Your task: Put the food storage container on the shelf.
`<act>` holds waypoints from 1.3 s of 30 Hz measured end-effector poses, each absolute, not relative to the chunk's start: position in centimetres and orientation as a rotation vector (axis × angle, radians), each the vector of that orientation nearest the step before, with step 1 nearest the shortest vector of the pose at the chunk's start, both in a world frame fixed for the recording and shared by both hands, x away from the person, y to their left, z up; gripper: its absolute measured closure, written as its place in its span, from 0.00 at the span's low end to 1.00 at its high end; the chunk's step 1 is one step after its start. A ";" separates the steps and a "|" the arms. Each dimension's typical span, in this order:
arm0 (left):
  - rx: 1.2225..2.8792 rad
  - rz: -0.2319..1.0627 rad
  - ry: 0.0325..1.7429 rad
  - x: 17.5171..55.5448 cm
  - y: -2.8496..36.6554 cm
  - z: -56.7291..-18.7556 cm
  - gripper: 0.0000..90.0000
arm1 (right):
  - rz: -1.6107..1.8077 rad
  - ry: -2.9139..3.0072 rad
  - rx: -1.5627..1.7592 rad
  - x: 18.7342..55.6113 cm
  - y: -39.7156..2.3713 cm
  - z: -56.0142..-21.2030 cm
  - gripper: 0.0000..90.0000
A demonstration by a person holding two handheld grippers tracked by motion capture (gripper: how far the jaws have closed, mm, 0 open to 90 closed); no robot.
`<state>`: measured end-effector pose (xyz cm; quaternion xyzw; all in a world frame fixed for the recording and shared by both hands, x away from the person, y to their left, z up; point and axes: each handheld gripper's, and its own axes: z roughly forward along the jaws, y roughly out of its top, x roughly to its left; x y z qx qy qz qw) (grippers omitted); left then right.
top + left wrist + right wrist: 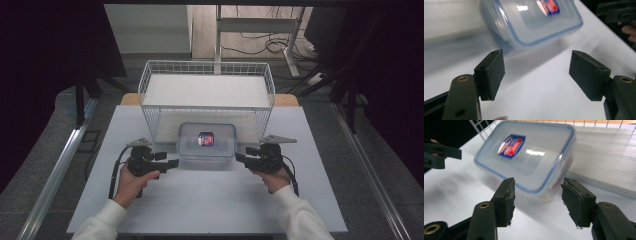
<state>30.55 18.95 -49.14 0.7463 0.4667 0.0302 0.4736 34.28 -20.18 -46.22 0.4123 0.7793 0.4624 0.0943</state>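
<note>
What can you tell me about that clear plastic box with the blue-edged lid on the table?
The food container is a rectangular box of clear plastic with rounded corners. Its see-through lid is on, edged by a blue seal, and carries a red, white and blue sticker near the middle. It sits flat on the white table, just in front of the white wire basket. The left gripper and right gripper flank it, jaws open and not touching it.

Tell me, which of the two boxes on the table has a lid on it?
The small clear plastic box between the two grippers has the lid, blue-rimmed with a red and blue sticker. The big white wire basket behind it is open on top.
</note>
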 end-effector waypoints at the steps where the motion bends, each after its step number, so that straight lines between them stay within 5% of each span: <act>1: 1.832 0.078 1.144 30.1 18.8 -49.2 0.32 | 1.365 2.319 1.213 33.8 -20.2 -46.2 0.49; 7: 1.892 0.116 1.110 27.7 18.1 -49.0 0.32 | 1.290 2.404 1.131 30.9 -19.8 -47.0 0.58; 14: 1.933 0.148 1.104 25.7 18.1 -49.2 0.32 | 1.215 2.497 1.026 29.9 -18.6 -47.6 0.86; 20: 1.942 0.144 1.109 25.8 18.3 -49.5 0.32 | 1.136 2.516 0.951 30.2 -16.9 -47.8 0.98; 39: 1.970 0.131 1.107 26.1 18.3 -49.8 0.32 | 0.939 2.553 0.855 34.5 -8.4 -51.5 0.99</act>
